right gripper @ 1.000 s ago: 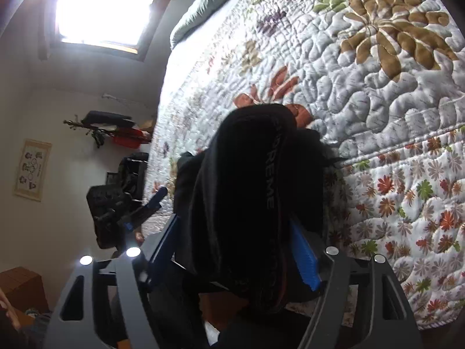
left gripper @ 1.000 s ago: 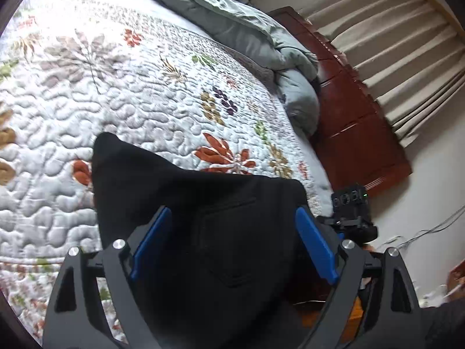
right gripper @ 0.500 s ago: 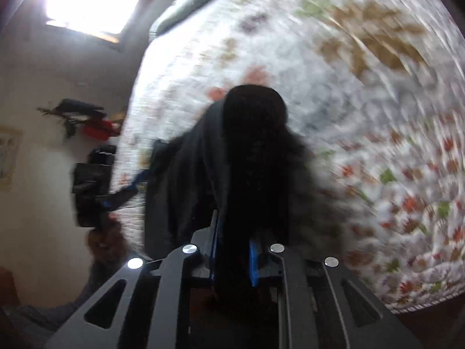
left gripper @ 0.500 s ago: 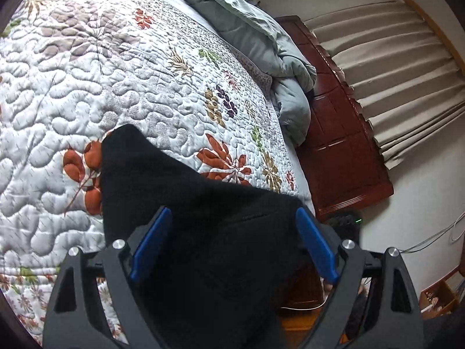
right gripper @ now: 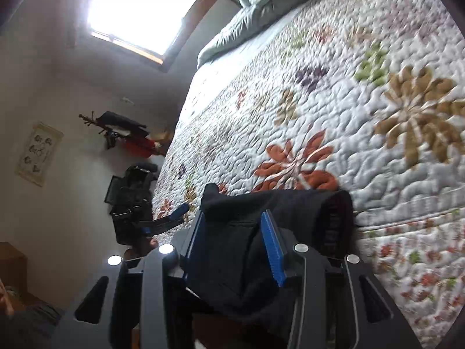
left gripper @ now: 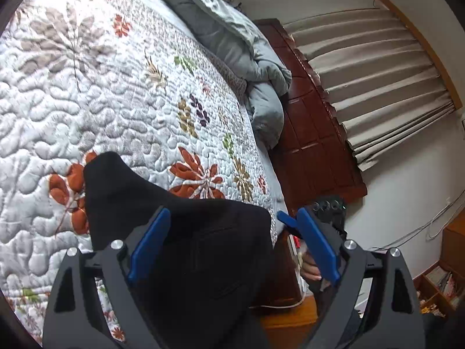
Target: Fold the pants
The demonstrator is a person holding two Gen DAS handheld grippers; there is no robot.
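Observation:
Black pants (left gripper: pixel 186 226) lie bunched at the near edge of the floral quilted bed (left gripper: pixel 116 93). In the left wrist view my left gripper (left gripper: pixel 232 241) is open, its blue pads apart, with the pants' cloth between and under them. In the right wrist view the pants (right gripper: pixel 279 212) drape over the bed edge and my right gripper (right gripper: pixel 232 241) stands partly open around a fold of the cloth, blue pads apart. The other gripper's blue tip (right gripper: pixel 177 212) shows at the left.
A grey duvet (left gripper: pixel 238 46) is heaped at the bed's head beside a dark wooden headboard (left gripper: pixel 314 133). Beige curtains (left gripper: pixel 377 67) hang at the right. A bright window (right gripper: pixel 139 8) and a black chair (right gripper: pixel 130 197) show in the right wrist view.
My right gripper, shut on the pants half a second ago, has opened partway. The pants' fold has dropped lower onto the bed edge. My left gripper stays open over the cloth.

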